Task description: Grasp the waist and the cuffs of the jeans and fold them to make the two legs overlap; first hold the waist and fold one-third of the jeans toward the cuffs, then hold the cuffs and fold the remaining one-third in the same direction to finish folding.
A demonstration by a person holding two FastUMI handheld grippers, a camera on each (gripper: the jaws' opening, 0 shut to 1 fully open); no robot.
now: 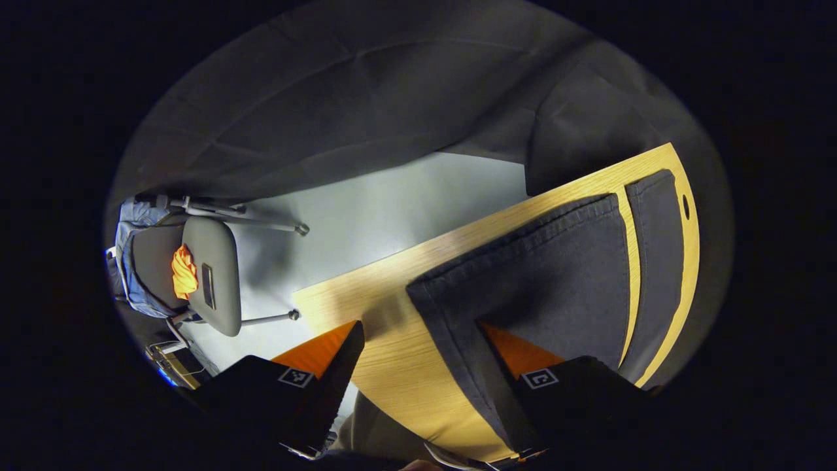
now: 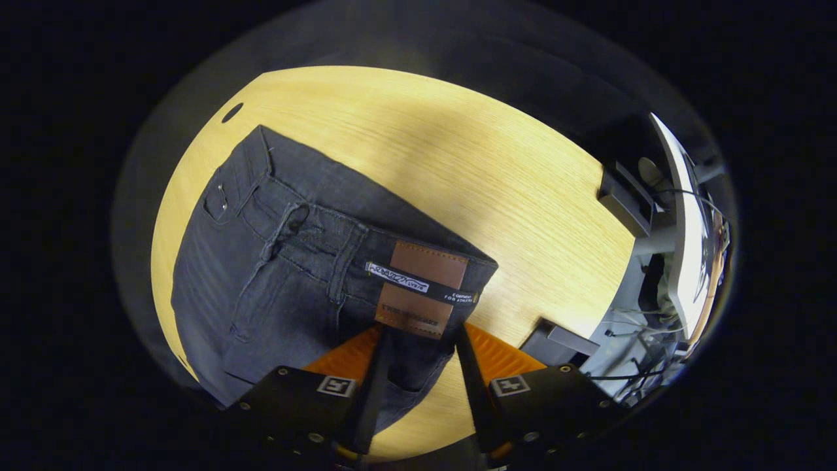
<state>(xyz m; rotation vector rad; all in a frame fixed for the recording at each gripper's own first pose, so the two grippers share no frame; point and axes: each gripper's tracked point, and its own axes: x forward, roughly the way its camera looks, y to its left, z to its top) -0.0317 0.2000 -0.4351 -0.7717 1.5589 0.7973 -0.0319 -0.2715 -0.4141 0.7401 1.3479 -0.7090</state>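
Both hand-held grippers hover over dark jeans (image 2: 288, 275) spread on the wooden surface (image 2: 497, 176). Left hand-held gripper (image 1: 418, 340) has its fingers spread wide, one off the surface edge and one over a cuff (image 1: 523, 275), gripping nothing. Right hand-held gripper (image 2: 418, 340) stands partly open at the waist (image 2: 366, 261) beside the leather patch (image 2: 418, 288), fingers astride the denim; whether they press it is unclear.
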